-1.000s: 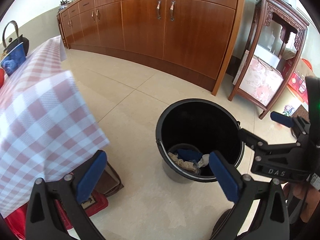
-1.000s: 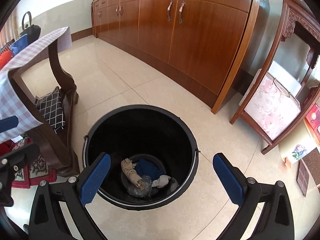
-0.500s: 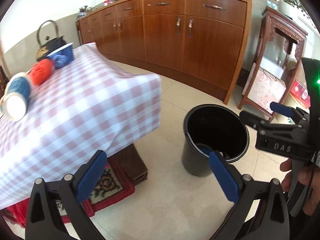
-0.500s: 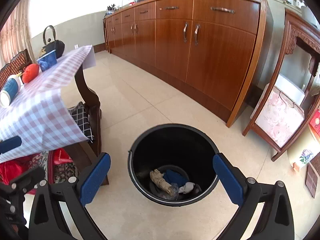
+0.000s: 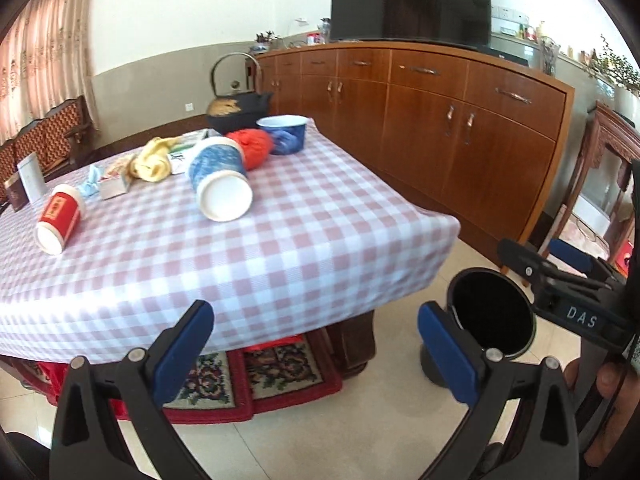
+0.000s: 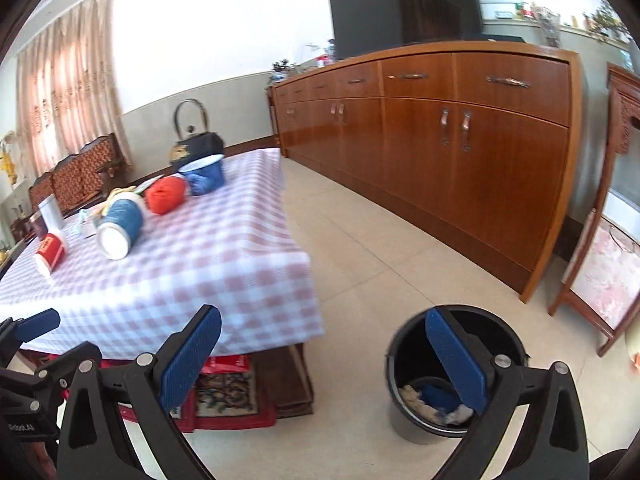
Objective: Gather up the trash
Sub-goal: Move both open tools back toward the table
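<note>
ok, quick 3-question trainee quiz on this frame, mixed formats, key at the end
1. True or false: the blue paper cup stands upright on the checked tablecloth.
2. Multiple choice: the black bin holds A) nothing B) crumpled trash C) water.
3. Fill in: both the left gripper and the right gripper are ____ and hold nothing.

Key: 1 false, it lies on its side. 2 B. 3 open.
</note>
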Demonstrator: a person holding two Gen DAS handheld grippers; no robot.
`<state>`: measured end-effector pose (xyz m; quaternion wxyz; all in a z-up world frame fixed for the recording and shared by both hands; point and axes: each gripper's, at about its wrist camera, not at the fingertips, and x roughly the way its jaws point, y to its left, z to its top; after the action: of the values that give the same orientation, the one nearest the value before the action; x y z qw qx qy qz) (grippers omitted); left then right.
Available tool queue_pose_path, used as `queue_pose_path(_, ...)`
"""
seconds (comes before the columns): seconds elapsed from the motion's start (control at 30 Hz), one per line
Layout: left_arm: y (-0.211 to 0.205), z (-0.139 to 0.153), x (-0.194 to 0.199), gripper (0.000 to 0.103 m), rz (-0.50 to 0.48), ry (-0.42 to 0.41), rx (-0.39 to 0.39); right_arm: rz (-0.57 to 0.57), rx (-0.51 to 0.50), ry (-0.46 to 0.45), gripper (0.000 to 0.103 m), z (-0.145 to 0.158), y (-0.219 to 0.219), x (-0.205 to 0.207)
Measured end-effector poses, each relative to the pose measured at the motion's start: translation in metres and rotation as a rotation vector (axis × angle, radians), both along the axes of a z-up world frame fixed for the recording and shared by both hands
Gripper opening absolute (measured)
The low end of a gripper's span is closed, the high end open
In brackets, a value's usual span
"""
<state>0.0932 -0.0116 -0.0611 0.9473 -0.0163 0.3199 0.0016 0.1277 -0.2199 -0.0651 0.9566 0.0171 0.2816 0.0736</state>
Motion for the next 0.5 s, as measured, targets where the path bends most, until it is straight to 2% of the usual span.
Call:
queue_pose_path(0.1,0.025,-0.002,0.001,0.102,0.080,0.013,-0.003,0.070,-0.006,0.030,0.103,0.006,0.029,0.007)
queue_pose_path(0.17,0.043,-0.003,-0.002,0.102,0.117,0.018,-0.029,0.105,-0.016,0.020,0.103,0.010,0.052,0.009)
queue_pose_path(0.5,0.135,0.007,-0.023,0.102,0.303,-0.012,-0.048,0.327,-0.038,-0.007,0.103,0.022,0.159,0.020)
